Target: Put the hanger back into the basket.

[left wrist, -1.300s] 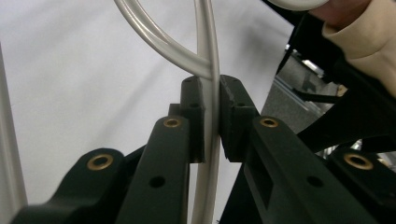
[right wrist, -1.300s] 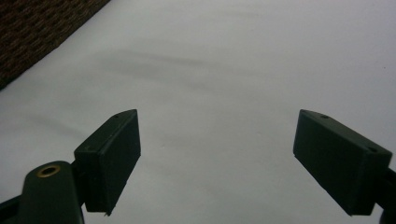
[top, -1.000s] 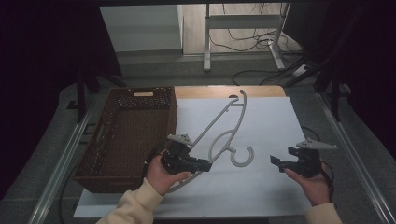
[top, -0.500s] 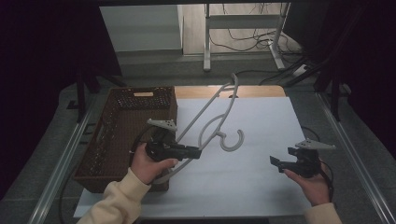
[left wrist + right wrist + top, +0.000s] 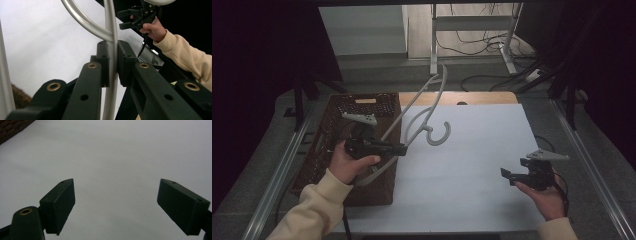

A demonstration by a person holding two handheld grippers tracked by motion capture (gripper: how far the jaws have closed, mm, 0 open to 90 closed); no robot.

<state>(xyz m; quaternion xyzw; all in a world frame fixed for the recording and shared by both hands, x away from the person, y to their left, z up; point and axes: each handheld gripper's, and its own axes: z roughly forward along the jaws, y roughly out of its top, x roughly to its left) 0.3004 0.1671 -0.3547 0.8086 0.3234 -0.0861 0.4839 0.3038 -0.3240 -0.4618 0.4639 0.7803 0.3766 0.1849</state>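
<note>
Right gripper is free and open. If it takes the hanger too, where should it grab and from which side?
Judging by its pose, grip the hanger on its long straight arm above the left gripper, coming in from the mat side with the right gripper. That bar is thin, straight and lifted; the curved hook would probably slip.

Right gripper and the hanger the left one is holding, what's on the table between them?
Nothing: in the high view, bare white table lies between the right gripper and the hanger clamped in the left gripper.

A lab-like test space — white-topped table (image 5: 472, 165), loose floor cables (image 5: 472, 47), metal stand legs (image 5: 433, 40), dark surrounds.
</note>
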